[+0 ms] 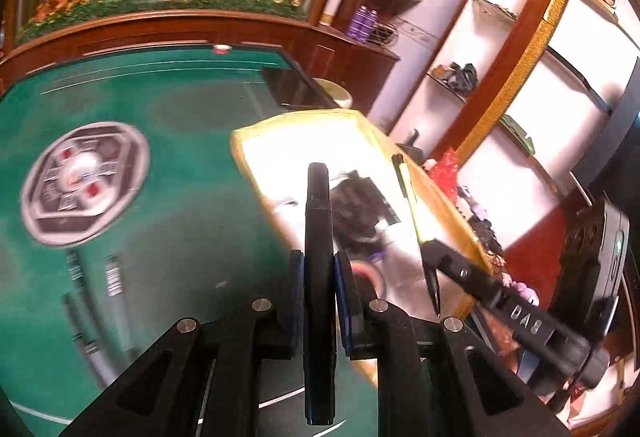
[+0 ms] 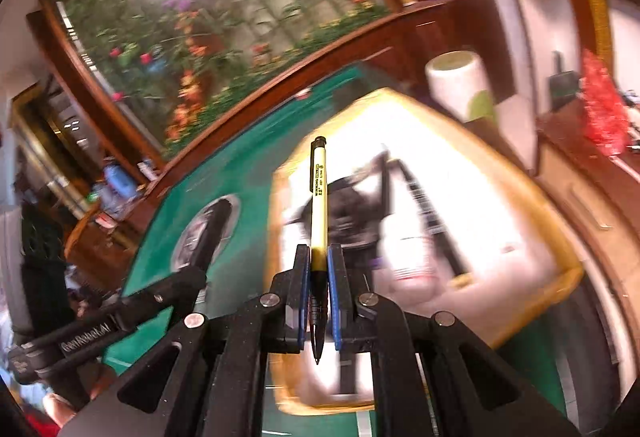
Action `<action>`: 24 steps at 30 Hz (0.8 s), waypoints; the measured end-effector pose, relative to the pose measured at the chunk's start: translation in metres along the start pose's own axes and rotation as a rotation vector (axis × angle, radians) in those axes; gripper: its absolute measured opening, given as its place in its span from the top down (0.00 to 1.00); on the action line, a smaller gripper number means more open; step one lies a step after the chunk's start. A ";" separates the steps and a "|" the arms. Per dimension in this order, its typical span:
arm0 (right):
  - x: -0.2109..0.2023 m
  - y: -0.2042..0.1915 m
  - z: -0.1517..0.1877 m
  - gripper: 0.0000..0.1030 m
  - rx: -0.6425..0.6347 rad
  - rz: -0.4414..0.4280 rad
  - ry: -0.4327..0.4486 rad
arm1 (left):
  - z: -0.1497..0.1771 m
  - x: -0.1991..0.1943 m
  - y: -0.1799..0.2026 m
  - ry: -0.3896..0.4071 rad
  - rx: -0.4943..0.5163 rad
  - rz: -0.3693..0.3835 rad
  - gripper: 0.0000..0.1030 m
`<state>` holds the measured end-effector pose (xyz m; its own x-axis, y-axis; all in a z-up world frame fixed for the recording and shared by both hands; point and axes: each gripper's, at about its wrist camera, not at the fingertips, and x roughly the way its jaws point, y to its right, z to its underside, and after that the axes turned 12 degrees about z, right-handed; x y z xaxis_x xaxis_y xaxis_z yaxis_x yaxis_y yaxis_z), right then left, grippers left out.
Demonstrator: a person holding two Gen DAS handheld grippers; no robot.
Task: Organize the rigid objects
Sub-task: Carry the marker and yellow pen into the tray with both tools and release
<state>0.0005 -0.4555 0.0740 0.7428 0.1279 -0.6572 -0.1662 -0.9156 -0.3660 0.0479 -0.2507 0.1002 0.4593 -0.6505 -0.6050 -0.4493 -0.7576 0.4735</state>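
My left gripper (image 1: 319, 265) is shut on a black marker (image 1: 318, 213) that points straight ahead, its end over the near left edge of an open cardboard box (image 1: 296, 117). My right gripper (image 2: 319, 261) is shut on a yellow pen (image 2: 319, 189) with a black clip end, held above the same box (image 2: 568, 269). In the left wrist view the right gripper (image 1: 430, 265) with the yellow pen (image 1: 408, 189) comes in from the right over the box. The left gripper's arm (image 2: 176, 285) shows at the left of the right wrist view. Dark, blurred items (image 1: 360, 205) lie inside the box.
The box sits on a green table (image 1: 180, 117) with a round grey control panel (image 1: 86, 181) in its middle. Several marker pens (image 1: 116, 277) lie on the felt near me. A white paper roll (image 2: 460, 81) stands beyond the box. Wooden rails and shelves surround the table.
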 end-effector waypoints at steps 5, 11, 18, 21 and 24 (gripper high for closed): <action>0.001 0.018 -0.004 0.92 -0.017 0.140 0.019 | -0.008 0.034 0.017 -0.032 -0.027 0.061 0.86; 0.014 0.029 -0.004 0.92 -0.029 0.178 -0.010 | 0.001 0.065 0.037 -0.085 -0.002 0.112 0.86; 0.022 0.027 -0.009 0.92 -0.070 0.223 -0.029 | 0.007 0.076 0.039 -0.096 0.024 0.115 0.86; 0.023 0.023 -0.012 0.92 -0.093 0.252 -0.039 | 0.012 0.079 0.037 -0.105 0.035 0.119 0.86; 0.028 0.019 -0.011 0.92 -0.128 0.286 -0.060 | 0.015 0.079 0.037 -0.101 0.054 0.122 0.86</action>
<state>0.0249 -0.4732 0.0562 0.6374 -0.1225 -0.7607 -0.2768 -0.9578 -0.0777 0.0559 -0.3296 0.0598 0.3204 -0.7266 -0.6078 -0.5386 -0.6676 0.5141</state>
